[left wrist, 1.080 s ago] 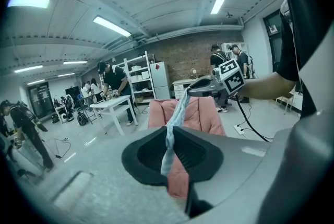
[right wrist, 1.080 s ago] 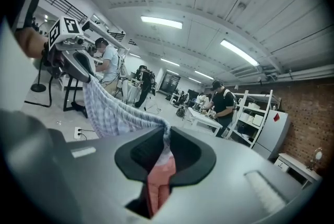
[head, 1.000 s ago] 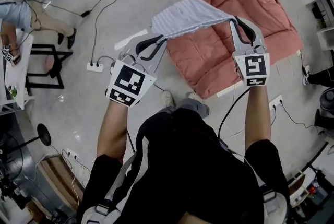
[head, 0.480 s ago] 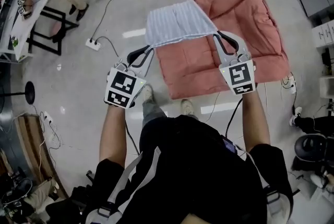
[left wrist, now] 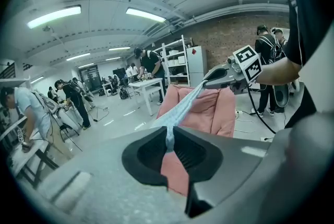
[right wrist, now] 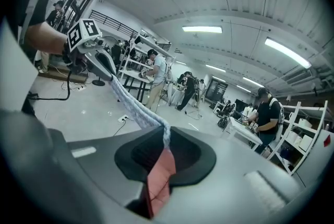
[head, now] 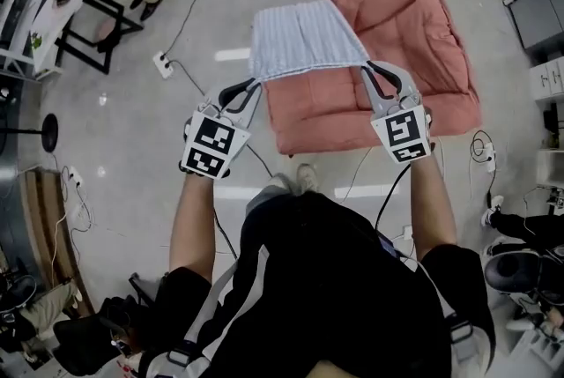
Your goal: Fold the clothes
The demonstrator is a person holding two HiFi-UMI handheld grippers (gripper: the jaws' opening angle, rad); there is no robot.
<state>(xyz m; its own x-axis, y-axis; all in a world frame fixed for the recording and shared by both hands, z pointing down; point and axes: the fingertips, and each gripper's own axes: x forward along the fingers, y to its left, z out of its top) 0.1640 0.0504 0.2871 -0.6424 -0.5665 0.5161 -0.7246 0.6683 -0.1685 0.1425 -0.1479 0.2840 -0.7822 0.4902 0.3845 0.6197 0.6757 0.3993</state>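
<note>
A pale blue-and-white striped cloth [head: 300, 37] hangs stretched in the air between my two grippers. My left gripper [head: 254, 82] is shut on its near left corner, and my right gripper [head: 366, 65] is shut on its near right corner. The far part of the cloth droops over a pink cushion mat [head: 414, 59] on the floor. In the left gripper view the cloth [left wrist: 180, 108] runs from the pinched jaws to the other gripper [left wrist: 209, 80]. Seen from the right gripper view, the taut cloth edge [right wrist: 136, 108] leads to the left gripper [right wrist: 108, 72].
Cables and a white power strip [head: 162, 63] lie on the grey floor left of the mat. A black stool [head: 92, 33] and a white table [head: 26, 28] with a seated person stand at the far left. Shelves [head: 538, 11] line the right side. My feet [head: 295, 180] are near the mat's front edge.
The view has swung, so the mat now lies squarer ahead. Both grippers keep their hold, and the cloth hangs flatter and more spread out.
</note>
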